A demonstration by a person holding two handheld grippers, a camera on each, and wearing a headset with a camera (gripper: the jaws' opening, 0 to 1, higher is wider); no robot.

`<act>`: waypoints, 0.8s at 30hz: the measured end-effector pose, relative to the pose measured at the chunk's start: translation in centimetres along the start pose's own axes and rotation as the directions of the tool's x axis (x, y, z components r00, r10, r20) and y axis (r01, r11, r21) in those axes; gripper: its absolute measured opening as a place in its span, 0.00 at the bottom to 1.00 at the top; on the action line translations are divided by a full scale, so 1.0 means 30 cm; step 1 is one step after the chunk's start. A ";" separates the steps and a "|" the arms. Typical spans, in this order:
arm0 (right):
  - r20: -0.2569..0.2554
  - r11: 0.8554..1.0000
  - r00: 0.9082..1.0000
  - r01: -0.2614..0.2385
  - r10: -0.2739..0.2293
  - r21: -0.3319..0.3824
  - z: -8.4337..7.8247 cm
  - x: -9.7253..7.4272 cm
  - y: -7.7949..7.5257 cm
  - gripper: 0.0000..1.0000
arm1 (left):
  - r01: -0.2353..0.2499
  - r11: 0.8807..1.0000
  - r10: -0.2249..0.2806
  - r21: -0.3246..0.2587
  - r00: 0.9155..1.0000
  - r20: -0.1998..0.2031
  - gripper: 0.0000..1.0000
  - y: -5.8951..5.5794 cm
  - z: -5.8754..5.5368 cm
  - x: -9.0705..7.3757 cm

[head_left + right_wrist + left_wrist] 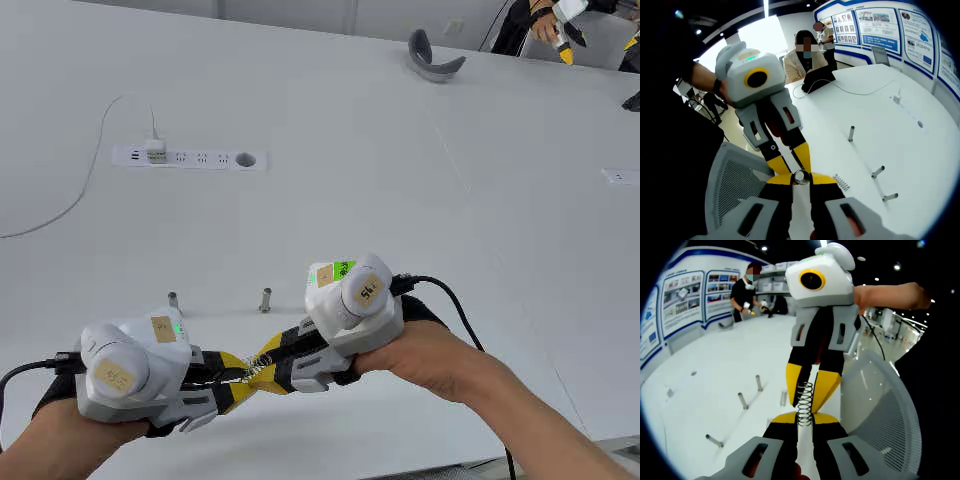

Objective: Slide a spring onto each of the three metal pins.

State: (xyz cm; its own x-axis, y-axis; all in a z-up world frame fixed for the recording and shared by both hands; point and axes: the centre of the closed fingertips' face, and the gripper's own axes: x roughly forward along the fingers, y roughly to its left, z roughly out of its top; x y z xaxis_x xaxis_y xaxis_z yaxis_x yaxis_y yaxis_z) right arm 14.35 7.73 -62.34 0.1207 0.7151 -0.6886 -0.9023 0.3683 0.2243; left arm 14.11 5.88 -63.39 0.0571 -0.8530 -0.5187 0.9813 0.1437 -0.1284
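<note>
Fingers of left gripper (802, 420) and right gripper (801, 177) clamp one spring (804, 400); three pins (851, 133) (877, 172) (890, 197), one loose spring (841, 182) beyond.

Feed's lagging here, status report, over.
Left gripper and right gripper both shut on one spring, tip to tip. Three pins bare. Spare spring on table. Nothing blocking.

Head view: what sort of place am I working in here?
Probably a showroom or office demo room: one long white table with a power strip, blue-framed display boards on the wall, and a person at a laptop further along it.
</note>
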 end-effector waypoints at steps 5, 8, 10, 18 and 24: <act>-0.051 0.995 0.996 -0.078 0.075 -0.065 -0.013 -0.004 0.033 0.13 | 0.040 0.998 -0.039 0.055 0.999 -0.009 0.09 -0.030 0.000 0.002; -0.082 0.988 0.991 -0.115 0.107 -0.102 -0.016 -0.005 0.049 0.13 | 0.059 0.995 -0.058 0.074 0.998 -0.014 0.09 -0.043 0.000 0.002; -0.101 0.983 0.987 -0.134 0.121 -0.125 -0.019 -0.004 0.057 0.13 | 0.068 0.994 -0.067 0.080 0.998 -0.015 0.09 -0.050 -0.001 0.001; -0.167 0.959 0.974 -0.188 0.154 -0.210 -0.036 0.003 0.085 0.12 | 0.099 0.993 -0.099 0.068 0.995 -0.002 0.10 -0.071 -0.014 -0.001; -0.185 0.963 0.970 -0.194 0.159 -0.189 -0.055 0.037 0.076 0.12 | 0.085 0.996 -0.086 0.020 0.996 0.016 0.10 -0.065 -0.051 0.003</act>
State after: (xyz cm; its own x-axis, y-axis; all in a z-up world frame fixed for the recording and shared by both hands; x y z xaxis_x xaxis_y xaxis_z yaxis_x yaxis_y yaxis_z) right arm 11.73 8.39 -63.73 -0.1031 0.6418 -0.7599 -0.9702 0.1037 0.2192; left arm 11.92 6.29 -64.48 -0.0242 -0.8703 -0.4919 0.9860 0.0604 -0.1553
